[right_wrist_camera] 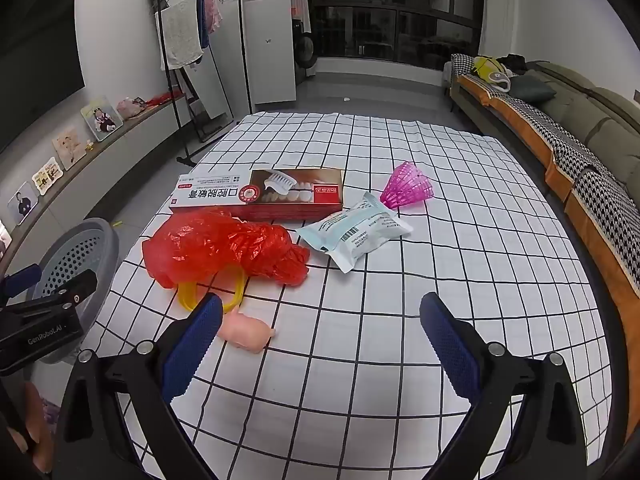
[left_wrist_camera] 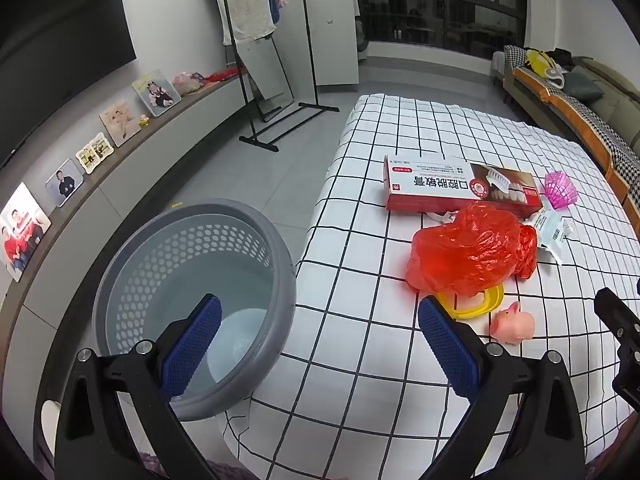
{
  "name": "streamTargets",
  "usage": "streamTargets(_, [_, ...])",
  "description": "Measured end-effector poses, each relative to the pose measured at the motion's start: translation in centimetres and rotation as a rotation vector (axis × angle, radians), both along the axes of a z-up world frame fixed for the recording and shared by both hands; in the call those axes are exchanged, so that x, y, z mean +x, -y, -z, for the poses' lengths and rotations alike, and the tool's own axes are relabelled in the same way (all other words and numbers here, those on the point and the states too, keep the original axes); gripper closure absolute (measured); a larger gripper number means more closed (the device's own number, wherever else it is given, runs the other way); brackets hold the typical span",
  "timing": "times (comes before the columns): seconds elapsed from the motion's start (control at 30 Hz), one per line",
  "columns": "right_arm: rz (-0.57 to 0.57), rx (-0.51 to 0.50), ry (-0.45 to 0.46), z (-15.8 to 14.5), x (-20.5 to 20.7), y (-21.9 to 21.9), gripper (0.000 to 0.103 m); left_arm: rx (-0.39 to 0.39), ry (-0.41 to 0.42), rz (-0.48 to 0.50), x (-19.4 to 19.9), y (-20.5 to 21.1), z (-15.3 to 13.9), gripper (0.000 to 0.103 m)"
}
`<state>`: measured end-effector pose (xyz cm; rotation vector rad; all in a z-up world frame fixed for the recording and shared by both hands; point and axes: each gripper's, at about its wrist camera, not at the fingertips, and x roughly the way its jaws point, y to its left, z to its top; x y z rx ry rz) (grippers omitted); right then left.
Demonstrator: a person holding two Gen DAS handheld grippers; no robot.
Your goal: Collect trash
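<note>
**Trash spread on the checked table, both claws wide and empty**

While both grippers hang above the near part of the table (right_wrist_camera: 460,208), angled downward, neither has hold of anything. Left gripper (left_wrist_camera: 320,344): jaws spread as wide as they go, blue pads bare; one finger shows over the grey basket (left_wrist_camera: 276,264), the other over the cloth just short of the yellow ring (left_wrist_camera: 476,308). Right gripper (right_wrist_camera: 320,340): likewise fully spread, nothing between the pads, only checked cloth under it.

Trash sits in a loose cluster toward the middle of the table, nearer its left edge.
- Red plastic bag (right_wrist_camera: 224,248), crumpled, lying partly over the yellow ring (right_wrist_camera: 188,300).
- Toothpaste box (right_wrist_camera: 260,196), flat, just beyond the bag, touching or nearly so.
- White sealed packet (right_wrist_camera: 356,236) with a barcode label, just right of the bag and box.
- Pink ribbed plastic piece (right_wrist_camera: 408,188), beyond the packet, on its side.
- Pink pig toy (right_wrist_camera: 244,332), nearest item, just beside the right gripper's left finger, partly hidden by it; contact cannot be told.

The basket stands on the floor against the table's left edge, perforated wall; its bottom holds a pale round shape, unclear what.

Background: clothes rack (right_wrist_camera: 192,40) past the far left corner, sofa (right_wrist_camera: 580,120) along the right side.
</note>
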<state>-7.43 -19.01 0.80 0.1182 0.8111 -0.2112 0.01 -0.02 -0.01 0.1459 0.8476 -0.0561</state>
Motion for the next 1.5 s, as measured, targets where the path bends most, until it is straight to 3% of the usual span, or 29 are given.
streamTargets(1.5, [0.003,0.003,0.004,0.1,0.04,0.02,0.009,0.009,0.018,-0.003,-0.07,-0.39,-0.44,0.006])
